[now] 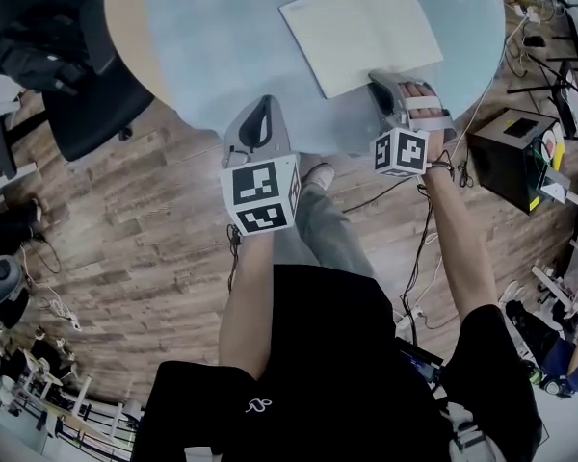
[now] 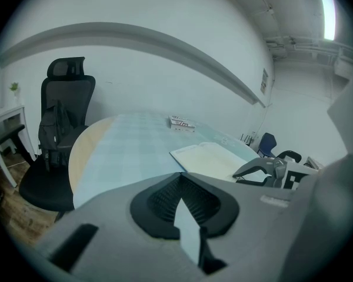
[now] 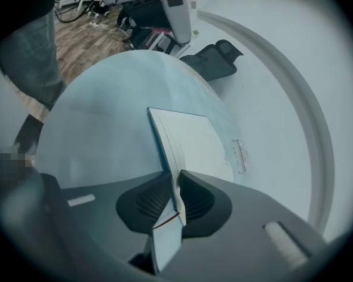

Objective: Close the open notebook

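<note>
Over on the left, a black office chair sits tucked against the round, pale blue table, with wooden floor showing below. Next comes the left gripper, hovering just above the table's near edge. Its jaws are drawn together at the tips and there's nothing between them, only the tabletop showing through the sliver behind the tips. It is well short of the notebook, which lies to its right, spread open and flat on the table's right half with its blank cream pages facing up. Farther back on the table there's a small flat packet, well apart from everything else. Now to the right gripper, and this is where the action is: it is angled down at the notebook's near right corner. The jaws are pinched onto the edge of the right-hand leaf, and the paper runs edge-on straight between the two pads. A thin reddish line shows on the paper where the pads bite. The rest of the notebook is flat on the table. Off to the far right, a black box stands on the floor among trailing cables.
</note>
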Action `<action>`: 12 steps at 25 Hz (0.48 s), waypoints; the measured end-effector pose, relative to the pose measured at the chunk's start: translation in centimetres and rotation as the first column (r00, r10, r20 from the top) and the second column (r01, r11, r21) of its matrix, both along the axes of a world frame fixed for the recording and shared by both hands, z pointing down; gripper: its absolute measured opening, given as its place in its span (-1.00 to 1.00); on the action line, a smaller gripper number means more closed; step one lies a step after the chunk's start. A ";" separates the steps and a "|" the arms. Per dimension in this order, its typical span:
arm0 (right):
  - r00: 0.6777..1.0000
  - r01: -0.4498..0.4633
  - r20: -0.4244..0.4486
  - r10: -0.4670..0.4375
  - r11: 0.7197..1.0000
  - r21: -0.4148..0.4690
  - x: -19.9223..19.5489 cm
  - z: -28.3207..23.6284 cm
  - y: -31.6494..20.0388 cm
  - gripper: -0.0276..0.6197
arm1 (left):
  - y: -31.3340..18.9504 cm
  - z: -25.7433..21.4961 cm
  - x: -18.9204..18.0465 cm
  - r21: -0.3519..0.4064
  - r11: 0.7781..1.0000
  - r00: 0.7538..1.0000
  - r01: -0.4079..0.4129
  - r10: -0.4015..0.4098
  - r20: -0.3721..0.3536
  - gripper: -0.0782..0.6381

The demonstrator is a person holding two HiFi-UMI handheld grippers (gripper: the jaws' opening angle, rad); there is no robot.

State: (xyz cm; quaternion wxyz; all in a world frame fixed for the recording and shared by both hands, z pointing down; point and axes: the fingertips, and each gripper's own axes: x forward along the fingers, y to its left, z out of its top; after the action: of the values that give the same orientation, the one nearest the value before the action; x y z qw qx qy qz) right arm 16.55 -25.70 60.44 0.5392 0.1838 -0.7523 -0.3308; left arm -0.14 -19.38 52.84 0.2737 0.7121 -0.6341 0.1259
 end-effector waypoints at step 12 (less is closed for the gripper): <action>0.805 -0.268 0.455 0.381 0.917 -0.295 1.7 -2.8 -0.9 -0.82 | -0.8 -1.1 2.1 0.010 0.997 0.997 -0.073 0.073 0.014 -0.82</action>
State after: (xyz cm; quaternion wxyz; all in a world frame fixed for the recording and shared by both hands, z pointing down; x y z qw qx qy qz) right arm 18.30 -26.65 57.69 0.3894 0.3306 -0.8550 -0.0898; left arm 1.96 -20.20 51.71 0.2606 0.7355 -0.6102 0.1374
